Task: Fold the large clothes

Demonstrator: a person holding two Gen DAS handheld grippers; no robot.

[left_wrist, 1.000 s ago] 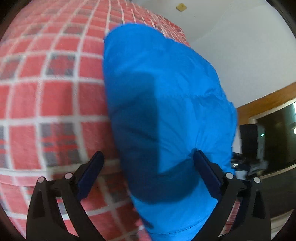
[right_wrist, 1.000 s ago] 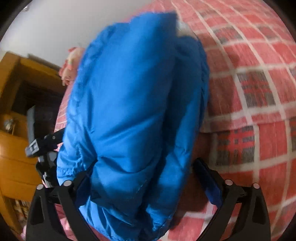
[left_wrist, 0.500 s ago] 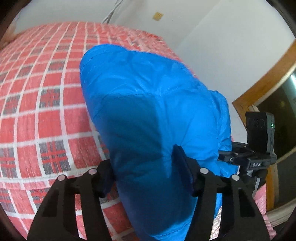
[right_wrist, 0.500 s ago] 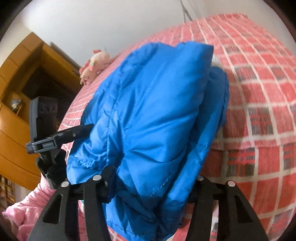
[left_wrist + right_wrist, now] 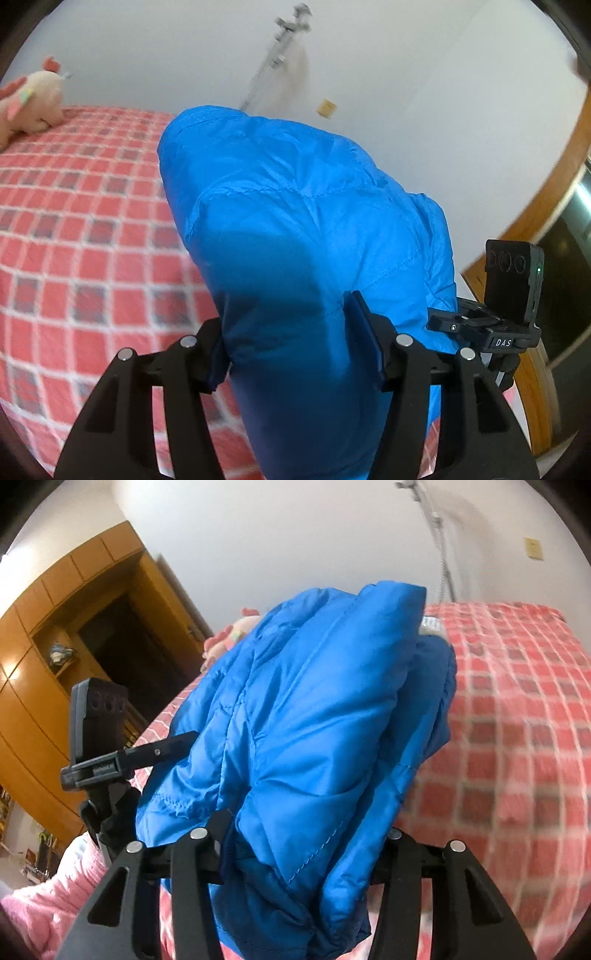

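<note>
A puffy blue quilted jacket [image 5: 295,206], folded into a thick bundle, is lifted off the bed with its far part sagging toward the cover. My left gripper [image 5: 291,343] is shut on the bundle's near left end, pads pressed into the fabric. My right gripper [image 5: 303,842] is shut on the jacket [image 5: 314,720] at its near right end, where several layers bunch between the fingers. Each view shows the other gripper's black camera mount: the right one [image 5: 509,295] and the left one [image 5: 99,738], held by a hand in a pink sleeve [image 5: 48,897].
The bed with a red checked cover [image 5: 74,258] spreads below and beyond the jacket. A pale plush toy [image 5: 29,103] sits at the far edge by the white wall. A wooden wardrobe [image 5: 55,627] stands on the left and a wooden door frame [image 5: 554,184] on the right.
Both grippers closed on the near ends of the jacket, then rose and tilted up, lifting the bundle off the bed. The wall and plush toy came into view.
</note>
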